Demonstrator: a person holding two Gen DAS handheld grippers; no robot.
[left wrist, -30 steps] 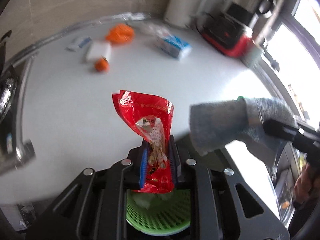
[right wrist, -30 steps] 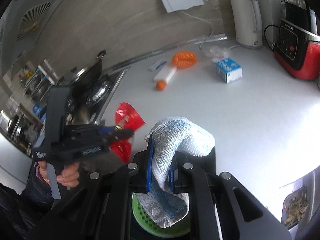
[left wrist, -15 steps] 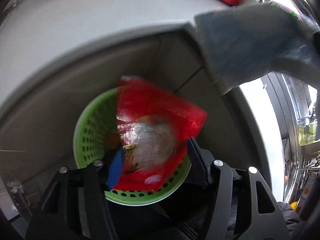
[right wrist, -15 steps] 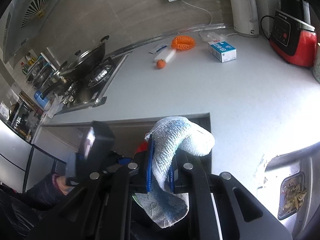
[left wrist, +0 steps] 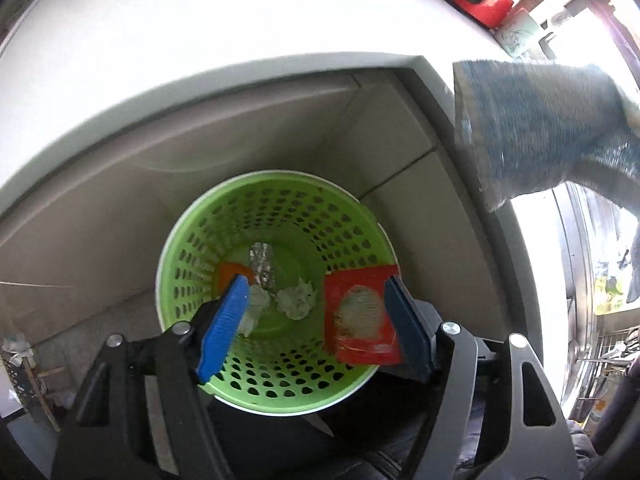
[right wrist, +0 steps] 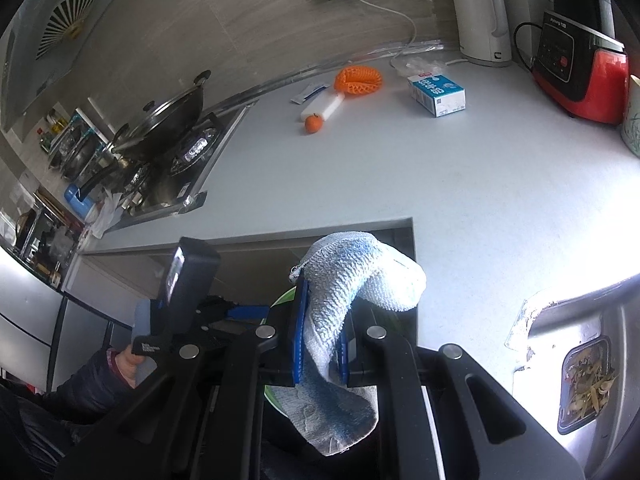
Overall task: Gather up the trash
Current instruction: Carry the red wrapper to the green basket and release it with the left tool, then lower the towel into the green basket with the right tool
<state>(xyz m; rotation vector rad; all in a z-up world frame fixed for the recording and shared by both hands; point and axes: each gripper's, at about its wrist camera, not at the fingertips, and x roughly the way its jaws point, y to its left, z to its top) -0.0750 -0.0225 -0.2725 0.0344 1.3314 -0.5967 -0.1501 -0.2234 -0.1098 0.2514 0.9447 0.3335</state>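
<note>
My left gripper is open above a green perforated waste basket under the counter. A red snack wrapper lies against the inner face of the right finger, over the basket's right rim. Crumpled paper, foil and an orange scrap lie in the basket. My right gripper is shut on a blue-white cloth, held over the counter edge; the cloth also shows in the left wrist view. The left gripper body shows at lower left in the right wrist view.
On the white counter lie an orange net, a white tube, a small orange ball and a blue-white carton. A kettle and red cooker stand at the back right. A stove with pans is left, a sink strainer right.
My left gripper moved from over the counter down over the basket and opened, letting go of the red wrapper. The right gripper has kept hold of the cloth.
</note>
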